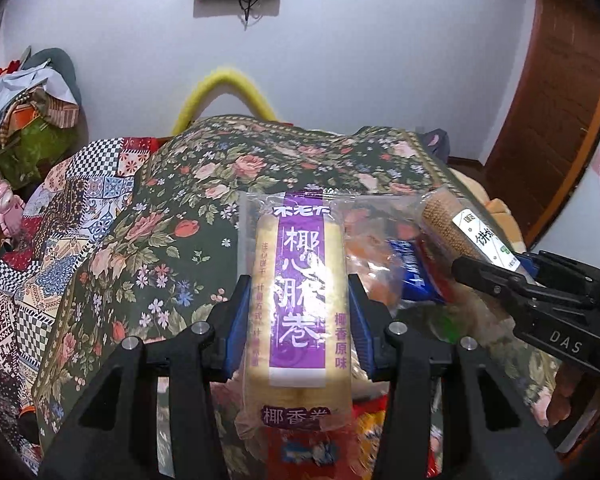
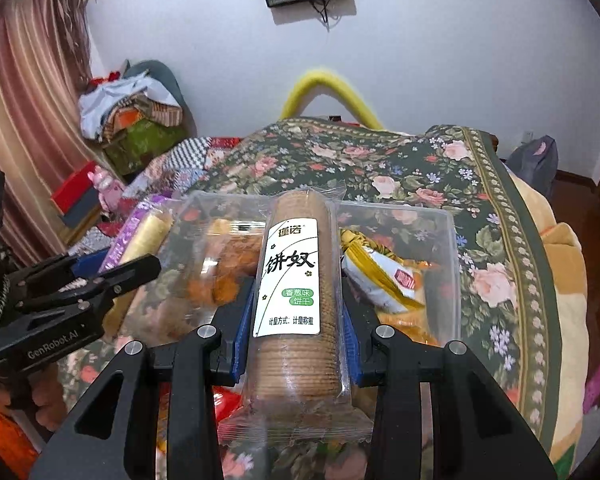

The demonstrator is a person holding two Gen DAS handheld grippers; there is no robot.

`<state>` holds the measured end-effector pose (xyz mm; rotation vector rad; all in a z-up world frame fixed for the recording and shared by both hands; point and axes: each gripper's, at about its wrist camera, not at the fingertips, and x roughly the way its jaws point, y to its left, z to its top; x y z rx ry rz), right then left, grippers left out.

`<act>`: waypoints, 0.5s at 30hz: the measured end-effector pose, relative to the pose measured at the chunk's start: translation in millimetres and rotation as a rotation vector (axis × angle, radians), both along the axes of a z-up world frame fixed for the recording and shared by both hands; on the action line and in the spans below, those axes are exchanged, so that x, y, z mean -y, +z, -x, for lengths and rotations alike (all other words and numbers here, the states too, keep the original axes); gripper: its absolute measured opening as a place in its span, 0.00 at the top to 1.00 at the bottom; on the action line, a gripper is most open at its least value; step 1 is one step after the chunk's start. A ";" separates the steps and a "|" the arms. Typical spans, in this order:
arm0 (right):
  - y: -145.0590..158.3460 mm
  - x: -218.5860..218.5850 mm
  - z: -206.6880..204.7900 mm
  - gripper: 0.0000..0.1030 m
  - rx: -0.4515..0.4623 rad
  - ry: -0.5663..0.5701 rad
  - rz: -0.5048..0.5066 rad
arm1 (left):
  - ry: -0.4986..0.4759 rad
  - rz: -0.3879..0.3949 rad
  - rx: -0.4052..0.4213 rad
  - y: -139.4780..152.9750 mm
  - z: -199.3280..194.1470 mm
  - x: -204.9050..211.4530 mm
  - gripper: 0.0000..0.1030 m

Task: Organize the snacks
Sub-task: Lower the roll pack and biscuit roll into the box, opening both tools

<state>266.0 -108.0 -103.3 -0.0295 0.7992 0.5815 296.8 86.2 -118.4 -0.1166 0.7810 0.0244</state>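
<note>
My left gripper [image 1: 298, 294] is shut on a purple-labelled pack of coconut rolls [image 1: 298, 308], held lengthwise between the blue pads above the bed. My right gripper [image 2: 298, 300] is shut on a clear pack of round brown biscuits [image 2: 296, 304] with a white label. The biscuit pack also shows in the left wrist view [image 1: 460, 224], and the coconut rolls in the right wrist view [image 2: 140, 236]. Under both packs lies a clear plastic box [image 2: 448, 248] holding loose snacks, among them a yellow and white packet [image 2: 380, 280] and orange-brown snacks [image 2: 232, 268].
The box rests on a bed under a dark green floral blanket [image 2: 420, 176]. A yellow foam arch [image 2: 332, 88] stands behind the bed. Piled clothes and boxes [image 2: 136, 120] sit at far left by a curtain. A wooden door [image 1: 560, 100] is at right.
</note>
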 end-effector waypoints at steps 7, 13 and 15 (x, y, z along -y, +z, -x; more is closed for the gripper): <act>-12.0 1.2 -22.1 0.66 -0.029 -0.007 0.042 | 0.022 -0.026 0.000 -9.6 -17.6 -7.3 0.56; -19.2 -0.7 -26.4 0.66 -0.056 0.001 0.041 | 0.015 -0.050 -0.001 -9.9 -21.5 -5.6 0.56; -17.7 -1.6 -24.4 0.64 -0.060 0.003 0.043 | 0.012 -0.053 -0.004 -9.9 -20.4 -5.0 0.55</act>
